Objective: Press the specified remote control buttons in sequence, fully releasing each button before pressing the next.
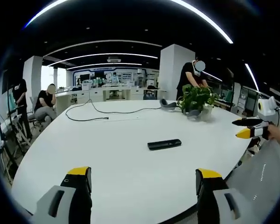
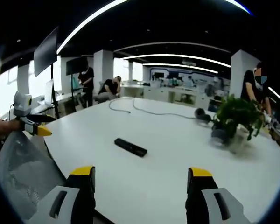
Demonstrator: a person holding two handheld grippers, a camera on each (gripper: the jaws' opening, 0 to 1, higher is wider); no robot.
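I saw the slim black remote [image 1: 164, 144] flat on the smooth white table [image 1: 107, 154], well ahead of my released left gripper [image 1: 142, 179] and right gripper [image 2: 141, 176].

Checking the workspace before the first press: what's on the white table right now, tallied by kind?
Remote control: 1
Potted plant: 1
Black cable: 1
Headset-like dark item beside the plant: 1
Total: 4 on the table. Both tongs hang open above its near edge, empty.
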